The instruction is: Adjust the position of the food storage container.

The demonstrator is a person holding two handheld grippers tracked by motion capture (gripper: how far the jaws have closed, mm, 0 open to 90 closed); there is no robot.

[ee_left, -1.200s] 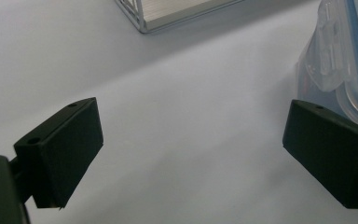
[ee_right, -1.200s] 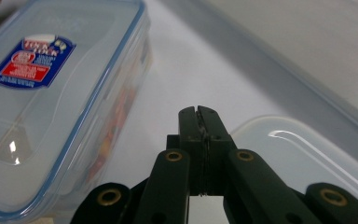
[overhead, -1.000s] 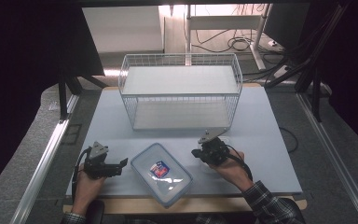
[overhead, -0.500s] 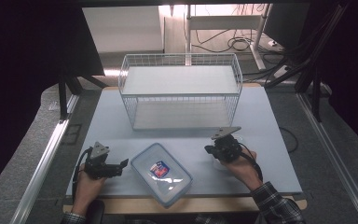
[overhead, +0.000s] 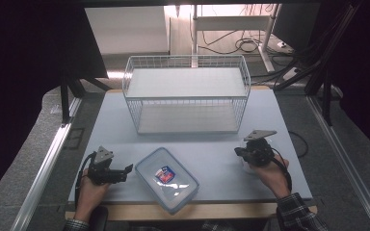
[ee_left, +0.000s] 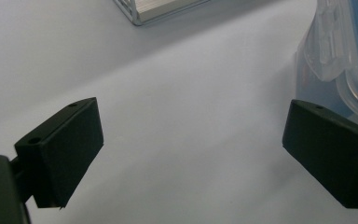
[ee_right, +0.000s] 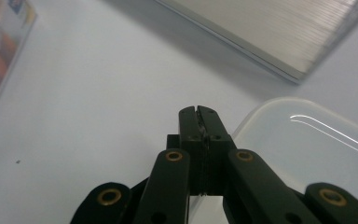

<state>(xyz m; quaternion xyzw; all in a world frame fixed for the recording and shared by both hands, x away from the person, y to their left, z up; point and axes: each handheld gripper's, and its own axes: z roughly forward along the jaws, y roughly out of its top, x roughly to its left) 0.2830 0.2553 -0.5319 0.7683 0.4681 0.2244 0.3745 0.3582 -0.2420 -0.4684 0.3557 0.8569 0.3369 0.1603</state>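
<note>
A clear lidded container [overhead: 166,179] with a blue seal and a red-and-blue packet inside lies near the table's front edge. My left gripper [overhead: 128,170] rests just left of it, pointing at it and open. In the left gripper view my left gripper [ee_left: 191,126] has its jaws wide apart over bare table, with the container's corner [ee_left: 340,56] beside the right jaw. My right gripper [overhead: 237,152] sits at the front right, shut with nothing between its jaws. In the right gripper view my right gripper [ee_right: 199,111] hovers by a translucent white lid [ee_right: 317,140].
A white wire basket [overhead: 185,94] stands at the back middle of the pale table [overhead: 212,154]; its base [ee_right: 270,32] and a corner [ee_left: 158,9] appear in the gripper views. The container's colourful edge [ee_right: 0,56] lies far left of the right gripper. Cables trail behind the table.
My right gripper has moved to the right, away from the container, and stays shut. The left gripper and the container have not moved.
</note>
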